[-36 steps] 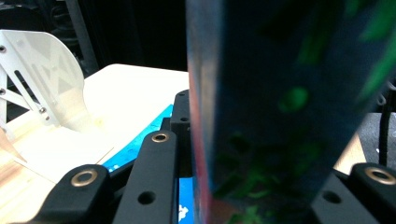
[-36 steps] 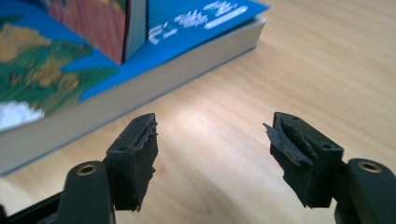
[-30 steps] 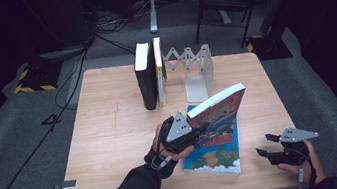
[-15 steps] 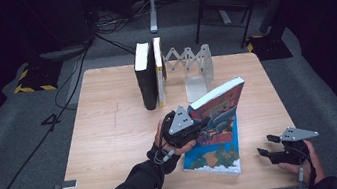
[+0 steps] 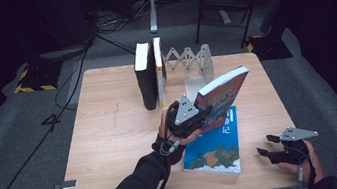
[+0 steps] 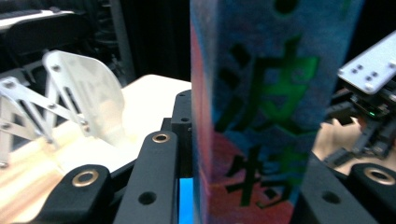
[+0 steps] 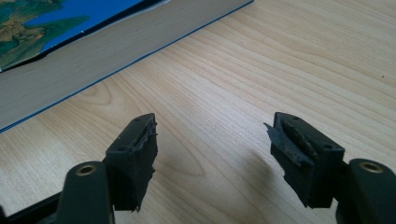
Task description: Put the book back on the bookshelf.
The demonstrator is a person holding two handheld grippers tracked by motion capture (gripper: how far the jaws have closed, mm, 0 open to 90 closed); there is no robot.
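- left tool (image 5: 200,115): clamped on the lower end of the colourful book (image 5: 222,96), which it holds lifted and tilted above the middle of the table (image 5: 106,134); the book's upper end points away from the person, toward the far right.
- left gripper view: the colourful book (image 6: 266,107) stands between the two black jaws, its spine with large printed characters facing the camera; one jaw presses on each side of it.
- blue book (image 5: 215,150): lies flat on the table just below and beside the held book, cover up, showing a map-like picture in blue, green and brown; its near edge sits close to the table's front edge.
- right tool (image 5: 270,145): jaws wide apart and holding nothing, resting low at the table's near right corner, just right of the blue book.
- right gripper view: the right tool (image 7: 210,144) hovers close over bare wood; the page edge of the blue book (image 7: 93,51) runs across the upper left, apart from the jaws.
- folding rack (image 5: 192,63): white, accordion-like, stands at the far side of the table.
- black book (image 5: 145,77) and a thin yellow-edged book (image 5: 159,70): upright, side by side, at the rack's left end.
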